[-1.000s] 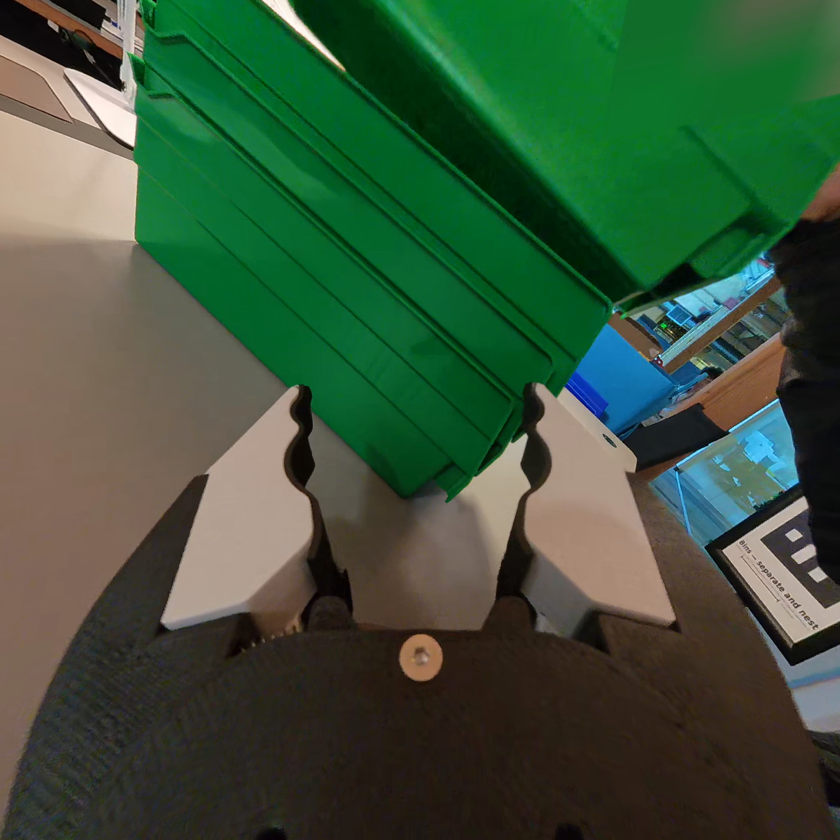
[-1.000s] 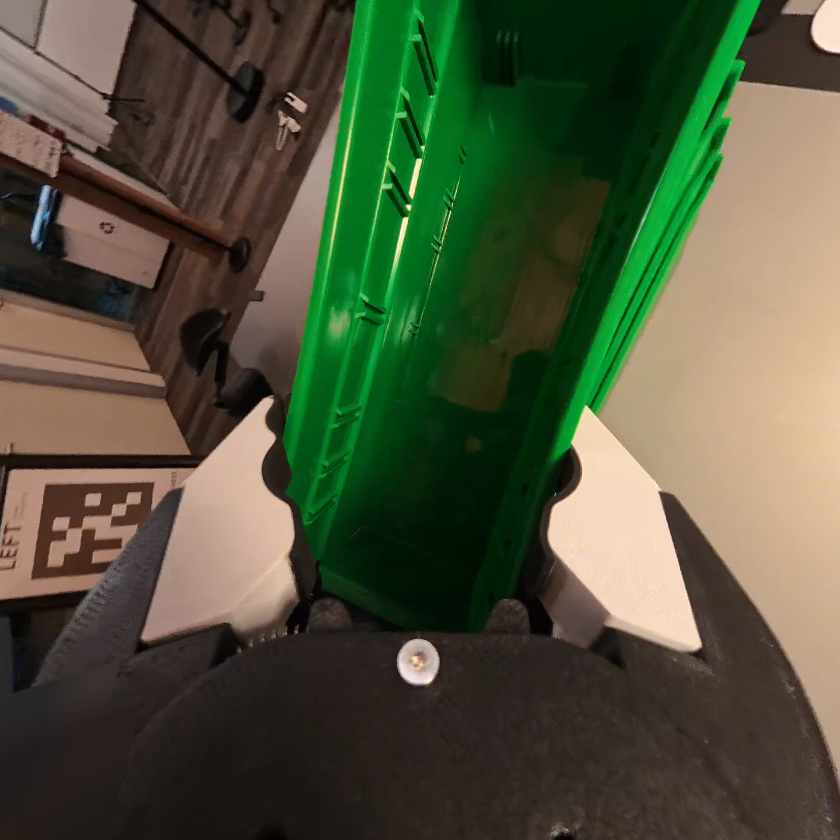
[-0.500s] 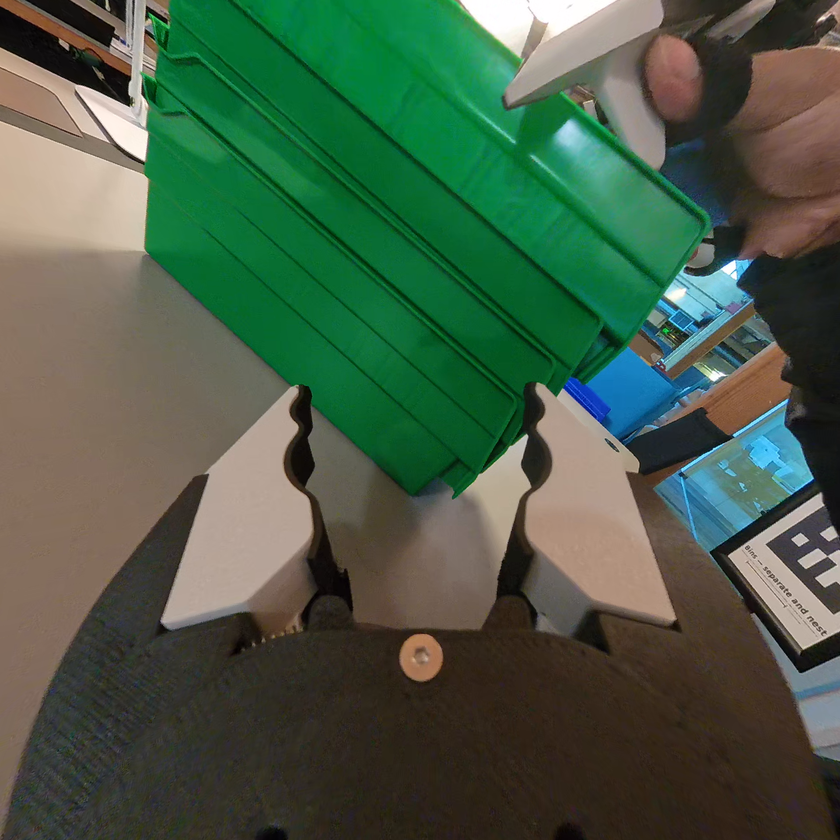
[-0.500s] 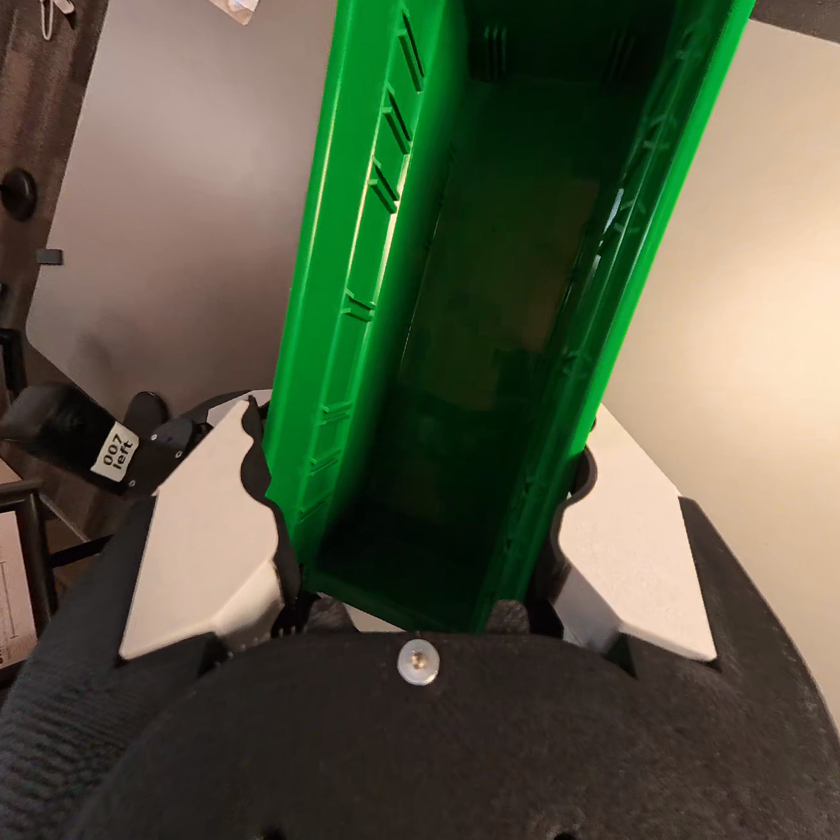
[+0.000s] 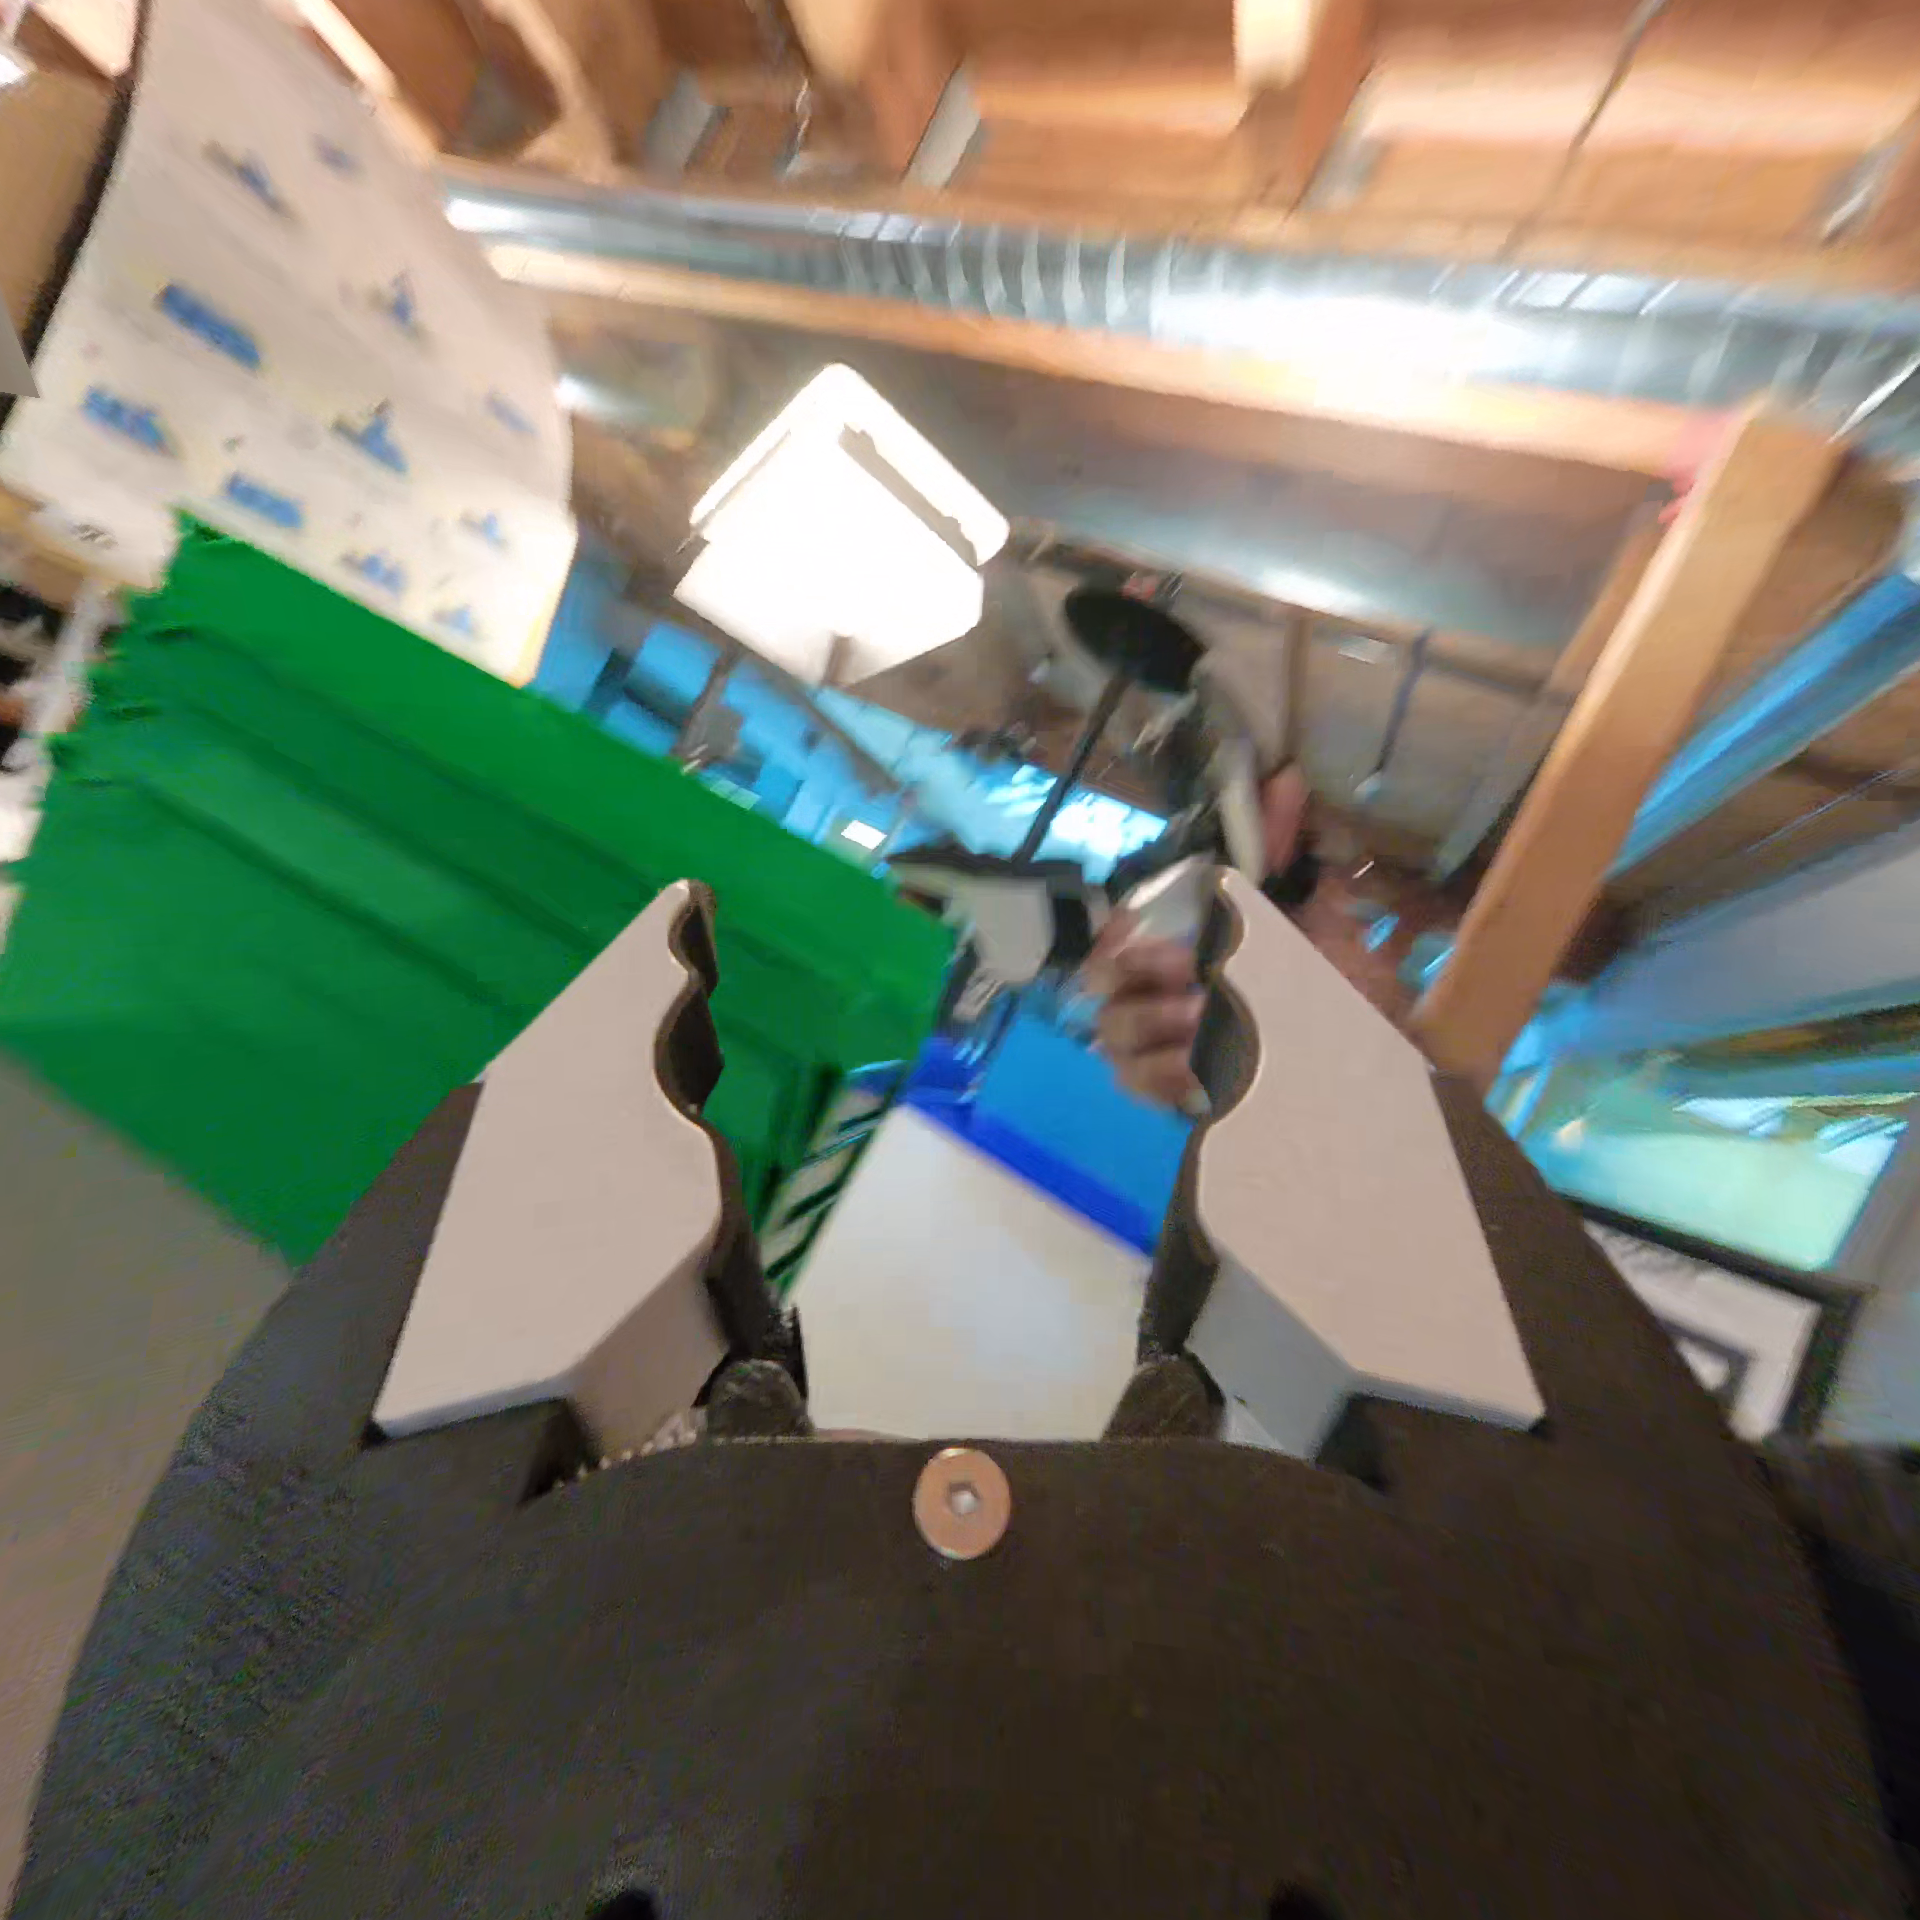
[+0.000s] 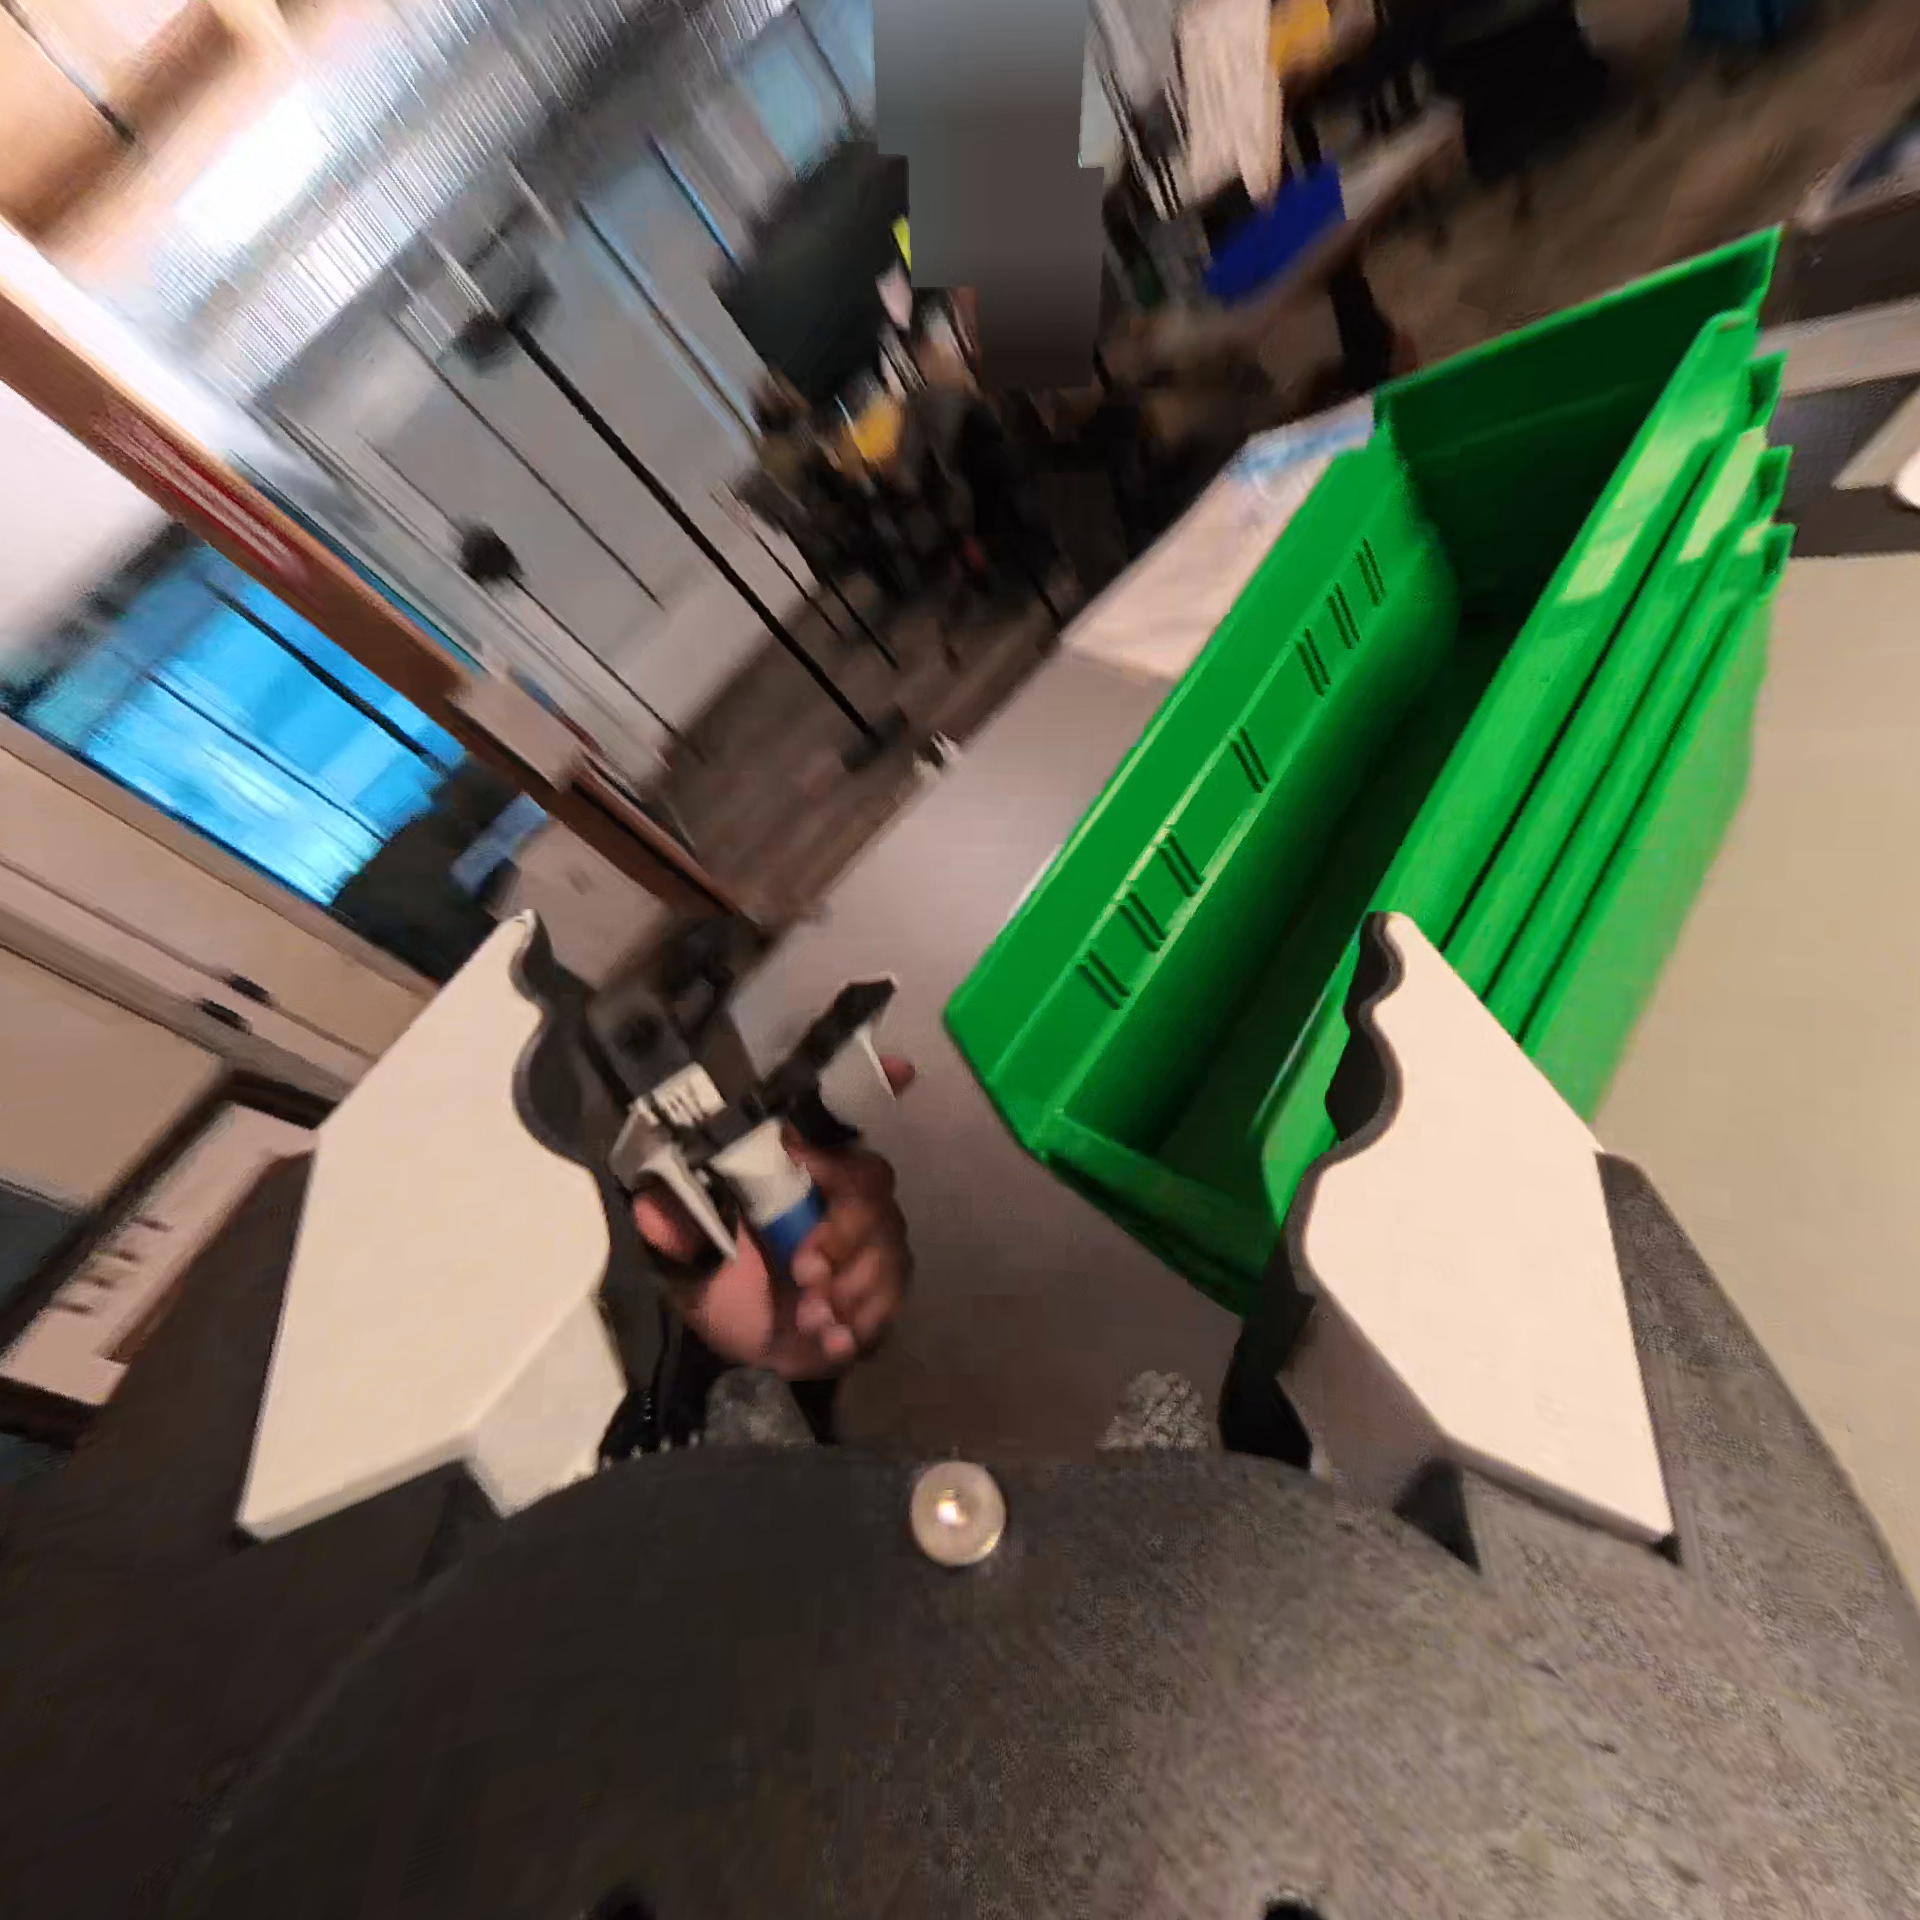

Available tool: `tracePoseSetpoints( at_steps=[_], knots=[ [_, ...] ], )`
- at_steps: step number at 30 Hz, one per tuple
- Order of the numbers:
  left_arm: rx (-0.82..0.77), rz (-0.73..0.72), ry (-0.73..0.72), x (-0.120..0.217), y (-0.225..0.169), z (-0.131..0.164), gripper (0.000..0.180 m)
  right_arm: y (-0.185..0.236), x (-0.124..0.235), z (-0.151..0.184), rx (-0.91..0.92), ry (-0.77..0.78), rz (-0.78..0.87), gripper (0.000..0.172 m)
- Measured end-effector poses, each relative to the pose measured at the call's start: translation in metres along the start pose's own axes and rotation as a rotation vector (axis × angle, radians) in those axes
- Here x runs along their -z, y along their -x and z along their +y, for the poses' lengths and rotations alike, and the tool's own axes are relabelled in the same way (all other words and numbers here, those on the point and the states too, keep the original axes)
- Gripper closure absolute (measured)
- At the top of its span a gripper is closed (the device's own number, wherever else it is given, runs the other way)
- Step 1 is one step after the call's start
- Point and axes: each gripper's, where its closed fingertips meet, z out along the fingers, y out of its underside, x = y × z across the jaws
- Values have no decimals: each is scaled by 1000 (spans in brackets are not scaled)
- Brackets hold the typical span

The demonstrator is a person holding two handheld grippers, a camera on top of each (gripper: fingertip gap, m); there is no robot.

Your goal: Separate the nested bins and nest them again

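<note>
On a pale grey table, a stack of nested green bins, upright and open-topped, four rims stepped along one side. Just ahead of it, right gripper with jaws spread wide on bare air, clear of the bins. Farther off, left gripper, jaws moderately apart and holding nothing, gripped by a hand beside the stack. Background blurred.

black textured hand-held gripper, pale grey fingers, silver screw.
</note>
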Motion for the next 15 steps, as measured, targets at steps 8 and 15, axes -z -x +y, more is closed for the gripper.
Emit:
tracePoseSetpoints(
  at_steps=[8, 15],
  knots=[
    [273, 134, -141, -45, -85, 99, 77, 13, 112, 26, -345, -804, -461, 24],
    [274, 117, -97, -61, -95, 142, 68, -1, 151, 45, -351, -967, -575, 15]
  ],
)
